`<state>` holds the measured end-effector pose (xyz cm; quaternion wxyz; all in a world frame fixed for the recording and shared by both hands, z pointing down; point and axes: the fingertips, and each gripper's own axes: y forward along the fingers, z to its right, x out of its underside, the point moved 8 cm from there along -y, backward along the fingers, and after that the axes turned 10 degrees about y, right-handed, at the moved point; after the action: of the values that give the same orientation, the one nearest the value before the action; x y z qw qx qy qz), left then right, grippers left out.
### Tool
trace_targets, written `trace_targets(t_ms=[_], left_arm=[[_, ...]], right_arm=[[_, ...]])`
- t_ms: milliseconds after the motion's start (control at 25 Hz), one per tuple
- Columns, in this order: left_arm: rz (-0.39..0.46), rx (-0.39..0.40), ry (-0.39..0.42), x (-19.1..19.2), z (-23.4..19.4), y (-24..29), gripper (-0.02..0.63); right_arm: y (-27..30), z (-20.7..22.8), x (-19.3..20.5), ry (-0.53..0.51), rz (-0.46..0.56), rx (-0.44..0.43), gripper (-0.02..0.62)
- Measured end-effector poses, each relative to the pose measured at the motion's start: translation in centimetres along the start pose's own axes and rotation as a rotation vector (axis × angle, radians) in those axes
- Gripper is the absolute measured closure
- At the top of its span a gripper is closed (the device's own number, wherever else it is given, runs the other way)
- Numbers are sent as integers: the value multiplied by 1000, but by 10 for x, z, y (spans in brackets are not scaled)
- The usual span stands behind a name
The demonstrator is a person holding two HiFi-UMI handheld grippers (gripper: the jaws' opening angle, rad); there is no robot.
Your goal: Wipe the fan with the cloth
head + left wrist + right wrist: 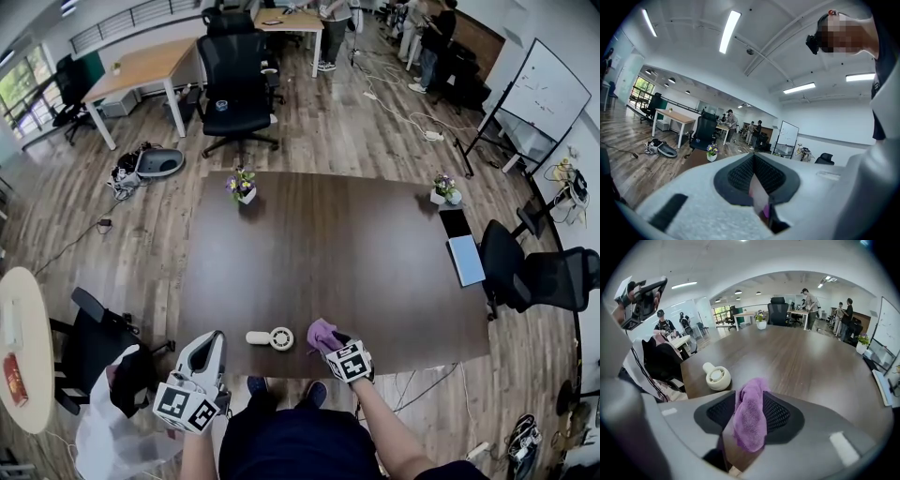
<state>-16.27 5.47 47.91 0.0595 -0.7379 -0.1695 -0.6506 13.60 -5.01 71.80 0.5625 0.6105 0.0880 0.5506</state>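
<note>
You're at cloth pickup, I'd say; no wiping yet. Your R gripper [749,427] jaws stand wide, cloth [751,414] between them, unclamped. L gripper [754,186] shut, empty. Fan [273,337] lies bottom centre, just left of cloth. Next: clamp cloth, sweep onto fan.

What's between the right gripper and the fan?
Only bare table. The head view shows nothing between the fan and the right gripper, and the right gripper view agrees. The cloth sits between that gripper's jaws.

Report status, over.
Left gripper shut. Right gripper open, cloth between its fingers. Fan on table, apart from cloth. Nothing between them.
</note>
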Motion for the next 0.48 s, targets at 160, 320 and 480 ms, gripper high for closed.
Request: trace_targets(t_ms=[160, 320, 480], left_arm=[[17, 11, -18, 2, 0, 4, 610], [27, 24, -40, 4, 0, 10, 611], [7, 33, -32, 8, 0, 16, 610]], right_arm=[[-34, -4, -24, 37, 133, -4, 397], [-80, -13, -60, 16, 294, -2, 417], [-122, -28, -91, -7, 421, -41, 419]])
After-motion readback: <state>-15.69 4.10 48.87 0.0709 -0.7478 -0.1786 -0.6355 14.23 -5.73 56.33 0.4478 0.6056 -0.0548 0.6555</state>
